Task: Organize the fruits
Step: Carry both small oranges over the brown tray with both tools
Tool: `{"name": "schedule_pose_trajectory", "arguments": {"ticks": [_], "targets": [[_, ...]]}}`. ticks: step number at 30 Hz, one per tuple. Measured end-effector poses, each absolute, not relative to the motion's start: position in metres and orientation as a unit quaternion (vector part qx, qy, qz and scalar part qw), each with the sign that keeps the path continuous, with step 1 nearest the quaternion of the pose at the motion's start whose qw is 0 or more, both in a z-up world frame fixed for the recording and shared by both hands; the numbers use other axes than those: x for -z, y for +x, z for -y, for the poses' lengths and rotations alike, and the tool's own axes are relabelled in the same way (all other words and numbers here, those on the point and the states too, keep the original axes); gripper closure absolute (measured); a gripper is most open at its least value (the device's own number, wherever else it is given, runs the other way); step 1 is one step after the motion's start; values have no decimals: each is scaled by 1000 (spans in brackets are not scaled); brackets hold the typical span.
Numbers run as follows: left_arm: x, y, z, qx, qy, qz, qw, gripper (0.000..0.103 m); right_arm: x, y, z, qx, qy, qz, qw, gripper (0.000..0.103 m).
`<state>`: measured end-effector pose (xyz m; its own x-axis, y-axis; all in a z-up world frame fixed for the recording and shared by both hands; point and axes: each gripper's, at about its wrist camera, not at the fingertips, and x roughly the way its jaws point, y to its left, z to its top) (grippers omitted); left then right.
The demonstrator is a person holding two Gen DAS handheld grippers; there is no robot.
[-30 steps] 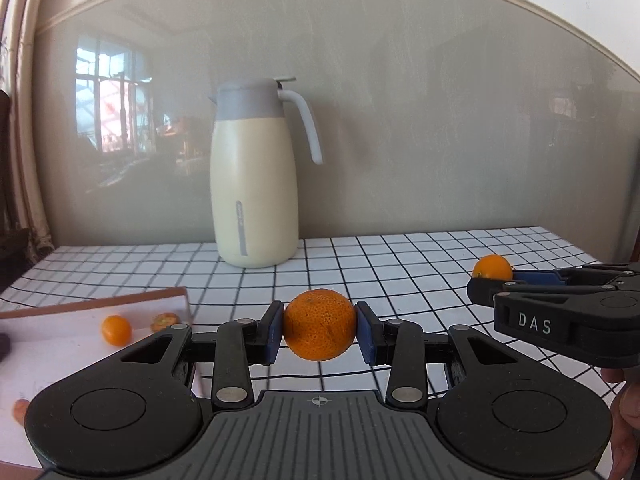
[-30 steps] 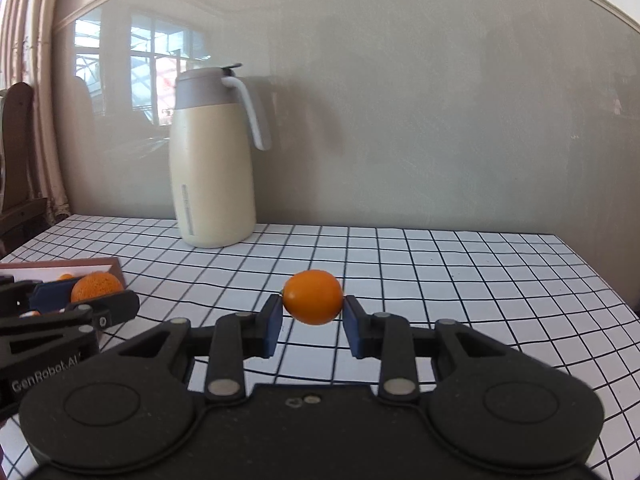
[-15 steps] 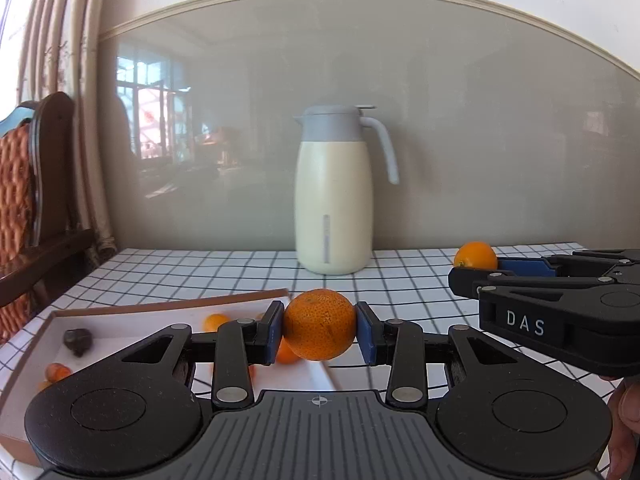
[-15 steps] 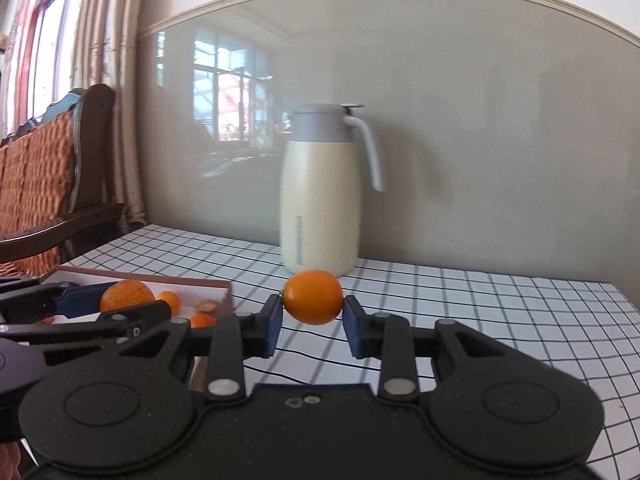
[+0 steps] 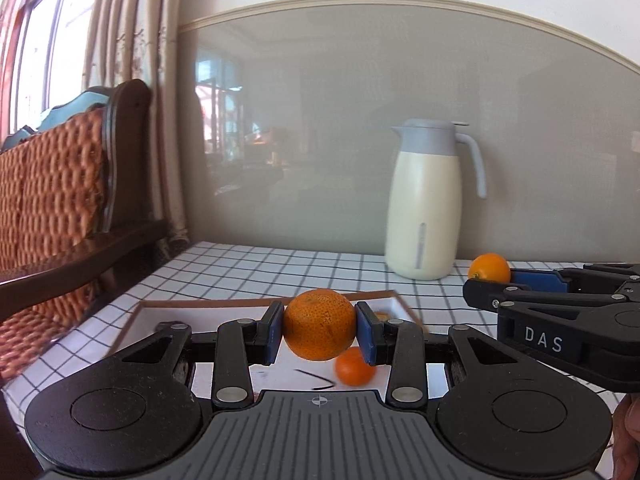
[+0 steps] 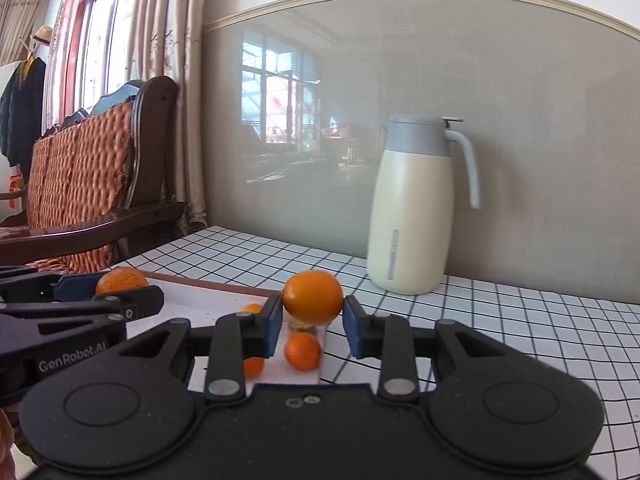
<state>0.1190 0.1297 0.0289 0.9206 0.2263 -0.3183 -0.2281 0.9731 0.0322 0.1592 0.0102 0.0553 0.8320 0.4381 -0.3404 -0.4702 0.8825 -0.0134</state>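
Observation:
My left gripper (image 5: pixel 319 326) is shut on a rough-skinned mandarin (image 5: pixel 319 324) and holds it above a white tray with a brown rim (image 5: pixel 256 303). My right gripper (image 6: pixel 312 312) is shut on a smooth small orange (image 6: pixel 313 297) above the tray's right end (image 6: pixel 224 294). Small orange fruits lie in the tray (image 5: pixel 354 366) (image 6: pixel 302 351). The right gripper with its orange also shows in the left wrist view (image 5: pixel 490 267), and the left gripper with the mandarin shows in the right wrist view (image 6: pixel 120 280).
A cream jug with a grey lid (image 5: pixel 426 200) stands at the back of the checked tablecloth (image 6: pixel 500 320) against the grey wall. A wooden chair with woven orange back (image 5: pixel 60 184) stands left of the table.
Both grippers have swung left with their fruit, from over the bare cloth to over the tray. The jug has shifted right in both views and the chair has come into view.

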Motion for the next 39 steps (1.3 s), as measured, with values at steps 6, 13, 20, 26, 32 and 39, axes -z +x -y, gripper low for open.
{"name": "schedule_pose_trajectory", "arguments": {"ticks": [6, 13, 20, 26, 32, 39], "targets": [[-34, 111, -166, -152, 3, -156, 976, 65, -62, 164, -33, -253, -51, -157, 953, 80], [-35, 117, -207, -190, -3, -157, 969, 65, -57, 175, -56, -261, -61, -164, 949, 80], [-29, 123, -232, -208, -9, -160, 965, 65, -51, 188, -61, -256, -49, -177, 949, 80], [-21, 130, -246, -213, -13, -169, 962, 65, -47, 194, -71, -259, -55, -181, 947, 80], [-16, 141, -256, -214, -12, -174, 961, 65, -42, 206, -78, -259, -64, -188, 945, 80], [-9, 161, -269, -214, -11, -187, 959, 65, -34, 223, -82, -256, -68, -202, 943, 80]]}}
